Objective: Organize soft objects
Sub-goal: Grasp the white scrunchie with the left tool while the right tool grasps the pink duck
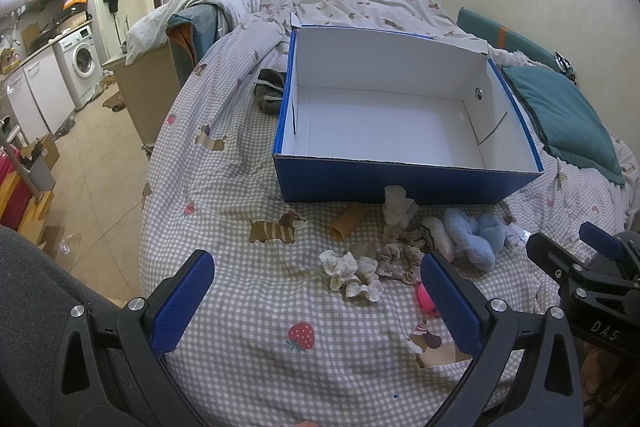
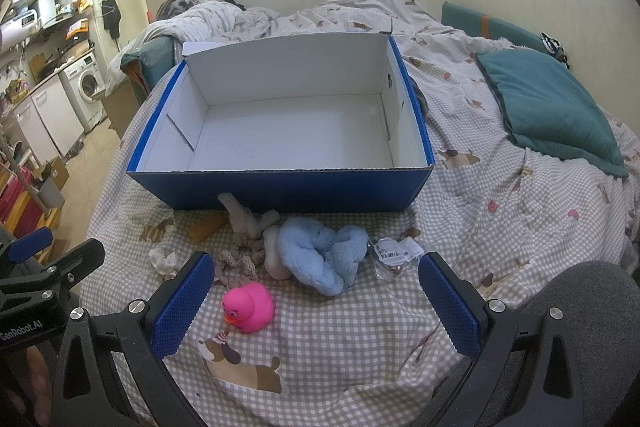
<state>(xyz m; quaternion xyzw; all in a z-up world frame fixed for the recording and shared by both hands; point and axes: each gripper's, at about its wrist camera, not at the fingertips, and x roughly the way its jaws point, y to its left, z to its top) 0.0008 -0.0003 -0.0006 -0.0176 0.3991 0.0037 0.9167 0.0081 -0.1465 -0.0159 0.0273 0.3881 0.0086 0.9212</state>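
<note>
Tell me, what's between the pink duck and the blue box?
In the right wrist view, a fluffy blue plush and scrunchies lie between the pink duck and blue box.

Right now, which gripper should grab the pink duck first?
Probably the right gripper. The pink duck lies between its open fingers, near the left one. In the left view the duck peeks from behind the left gripper's right finger, off to the side.

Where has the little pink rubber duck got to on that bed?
In the right wrist view, the pink rubber duck sits on the checked bedspread just inside the open right gripper's left finger, nearer the camera than the fluffy blue plush toy.
</note>
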